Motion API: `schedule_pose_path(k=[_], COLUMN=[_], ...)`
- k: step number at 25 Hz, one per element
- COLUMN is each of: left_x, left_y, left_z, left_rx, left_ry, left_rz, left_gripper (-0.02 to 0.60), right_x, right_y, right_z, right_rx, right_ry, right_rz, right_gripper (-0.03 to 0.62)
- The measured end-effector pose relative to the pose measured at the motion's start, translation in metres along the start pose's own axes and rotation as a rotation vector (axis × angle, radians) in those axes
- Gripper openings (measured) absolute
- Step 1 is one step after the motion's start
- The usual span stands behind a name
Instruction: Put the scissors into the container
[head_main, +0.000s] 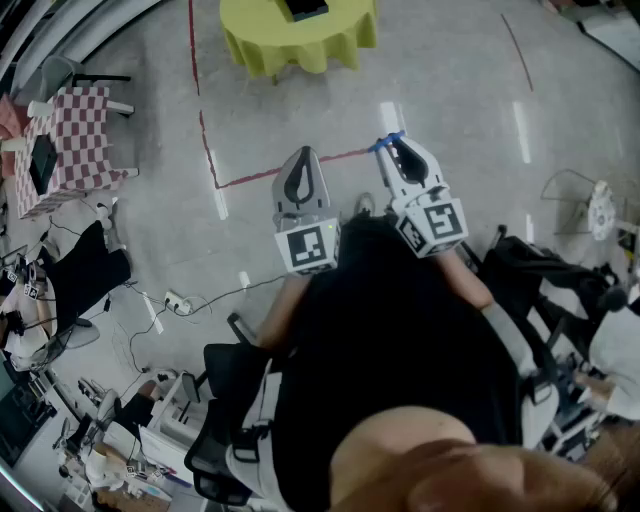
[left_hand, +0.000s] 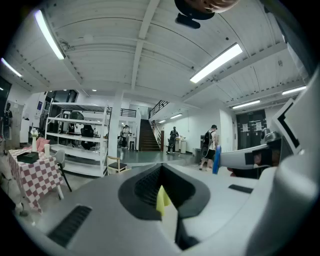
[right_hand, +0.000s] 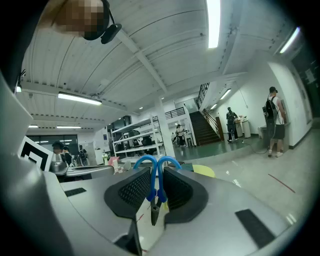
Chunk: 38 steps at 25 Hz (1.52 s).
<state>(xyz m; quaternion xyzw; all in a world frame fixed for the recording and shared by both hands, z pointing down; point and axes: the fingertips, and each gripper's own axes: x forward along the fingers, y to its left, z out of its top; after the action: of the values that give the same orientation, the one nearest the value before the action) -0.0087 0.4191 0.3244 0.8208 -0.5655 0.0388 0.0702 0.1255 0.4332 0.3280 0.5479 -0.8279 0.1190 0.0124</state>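
The scissors (right_hand: 156, 181) have blue handle loops and hang blades-down between the pads of my right gripper (right_hand: 157, 175), which is shut on them. From the head view only a blue bit of the scissors (head_main: 388, 142) shows at the tip of the right gripper (head_main: 393, 146). Beside it my left gripper (head_main: 300, 158) is held at about the same height, shut with nothing in it (left_hand: 162, 172). Both are raised over the floor, well short of a round yellow-green table (head_main: 345, 38). A black container (head_main: 305, 9) sits on that table.
A red-checkered table (head_main: 70, 140) with a black box stands at the left. Red tape lines (head_main: 205, 140) cross the floor, and cables with a power strip (head_main: 176, 301) lie near my feet. Chairs and bags crowd both sides. Shelving (left_hand: 75, 142) and people (left_hand: 210, 146) are far off.
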Motion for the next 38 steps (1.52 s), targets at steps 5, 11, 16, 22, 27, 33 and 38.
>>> schedule_pose_path(k=[5,11,16,22,27,33,38], left_x=[-0.005,-0.005,-0.004,0.001,0.000,0.009,0.029], left_y=[-0.008,-0.010,-0.023,-0.042,-0.052,-0.049,-0.049], left_z=[0.000,0.004,0.001,0.001,0.000,-0.001,0.000], left_rx=[0.011,0.014,0.020,0.027,0.023,0.030,0.024], left_ry=[-0.004,-0.005,0.005,0.010,0.016,0.021,0.010], left_rz=[-0.001,-0.001,0.005,0.025,0.063,0.083,0.077], left_gripper=[-0.002,-0.002,-0.002,-0.002,-0.002,-0.002,-0.002], right_x=[-0.009,-0.009,-0.018,-0.029,-0.034,-0.025,-0.011], right_y=[-0.001,0.000,-0.010,-0.028,-0.040,-0.050,-0.061], right_z=[-0.002,0.003,0.005,0.003,0.007,0.003,0.003], right_rx=[0.007,0.010,0.044,0.059,0.066,0.064,0.062], right_ry=[0.001,-0.005,-0.019,-0.015,-0.017,-0.014,-0.015], right_rz=[0.005,0.016,0.029,0.043,0.071,0.077,0.075], right_gripper=[0.080,0.080,0.080,0.080,0.080,0.080,0.080])
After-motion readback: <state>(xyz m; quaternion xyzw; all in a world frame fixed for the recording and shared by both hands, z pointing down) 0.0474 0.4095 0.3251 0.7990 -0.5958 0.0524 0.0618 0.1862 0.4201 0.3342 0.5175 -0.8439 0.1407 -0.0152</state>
